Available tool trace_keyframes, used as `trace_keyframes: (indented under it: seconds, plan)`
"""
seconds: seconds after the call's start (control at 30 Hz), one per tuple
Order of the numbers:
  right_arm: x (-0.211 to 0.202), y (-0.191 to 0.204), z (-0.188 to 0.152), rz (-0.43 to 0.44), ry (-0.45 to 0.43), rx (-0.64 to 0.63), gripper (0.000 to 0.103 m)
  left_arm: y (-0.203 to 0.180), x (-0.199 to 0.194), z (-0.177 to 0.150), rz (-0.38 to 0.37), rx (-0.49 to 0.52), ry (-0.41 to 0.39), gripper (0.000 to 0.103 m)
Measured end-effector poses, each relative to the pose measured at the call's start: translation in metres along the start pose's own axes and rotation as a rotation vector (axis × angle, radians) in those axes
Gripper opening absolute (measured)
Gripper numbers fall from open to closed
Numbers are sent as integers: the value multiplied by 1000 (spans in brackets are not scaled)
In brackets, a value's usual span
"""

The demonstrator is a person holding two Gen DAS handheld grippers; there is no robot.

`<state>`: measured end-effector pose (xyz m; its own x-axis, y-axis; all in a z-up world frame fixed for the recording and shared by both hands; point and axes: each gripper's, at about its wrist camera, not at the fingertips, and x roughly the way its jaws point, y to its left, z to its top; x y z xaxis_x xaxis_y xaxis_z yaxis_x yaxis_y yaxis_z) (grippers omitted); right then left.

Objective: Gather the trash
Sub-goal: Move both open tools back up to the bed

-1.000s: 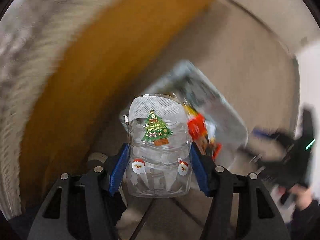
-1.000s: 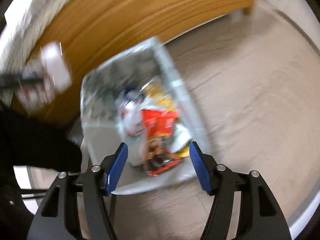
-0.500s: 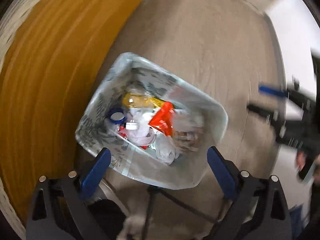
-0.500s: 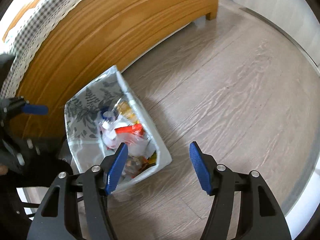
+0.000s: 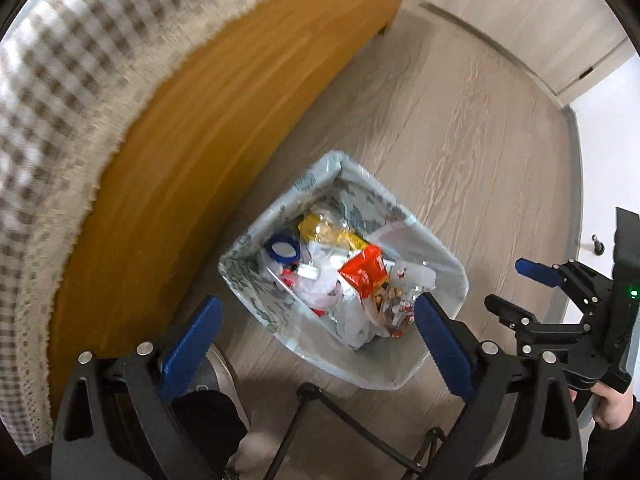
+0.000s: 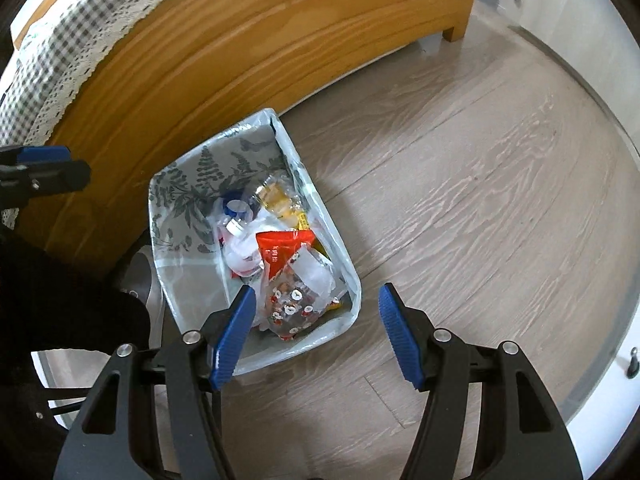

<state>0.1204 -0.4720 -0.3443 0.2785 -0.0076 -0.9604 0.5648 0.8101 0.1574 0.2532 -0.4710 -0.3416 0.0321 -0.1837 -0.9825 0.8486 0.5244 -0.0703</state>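
resting in the lined bin (image 5: pixel 448 276) by the bed: clear christmas bottle (image 6: pixel 294 306), light, crushable, slick, best held mid-body; left gripper (image 5: pixel 316 340) just released, right gripper (image 6: pixel 316 332) open, both empty.

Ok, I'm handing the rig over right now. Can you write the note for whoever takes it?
Left gripper: open and empty; its jaws have just been opening, nothing between them.
Right gripper: open, empty.
Both hang over the lined trash bin on the floor beside the bed.
Done: the clear Santa-print bag lies in the bin on top of the red wrapper and other trash.
Left: no loose trash shows on the floor in view; look elsewhere.
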Motion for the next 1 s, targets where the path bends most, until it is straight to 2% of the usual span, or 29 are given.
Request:
trace_keyframes:
  seconds: [0.07, 0.2, 0.4, 0.6, 0.7, 0.9, 1.0]
  plan:
    - [-7, 6, 5, -16, -5, -15, 62, 7, -13, 0, 32, 2, -34, 93]
    - [-23, 23, 18, -52, -14, -54, 62, 30, -40, -2, 35, -41, -94, 93]
    - [-60, 64, 56, -90, -82, -118, 62, 82, -112, -9, 21, -104, -263, 93]
    - [-98, 133, 102, -68, -189, -203, 62, 169, -189, -30, 65, -237, -439, 93]
    - [-112, 172, 121, -49, -233, -258, 62, 212, -213, -45, 70, -319, -481, 93]
    - [-123, 266, 152, 26, -307, -393, 67, 311, -256, -75, 253, -488, -601, 95]
    - [-121, 302, 162, 48, -324, -449, 67, 381, -265, -84, 375, -624, -651, 96]
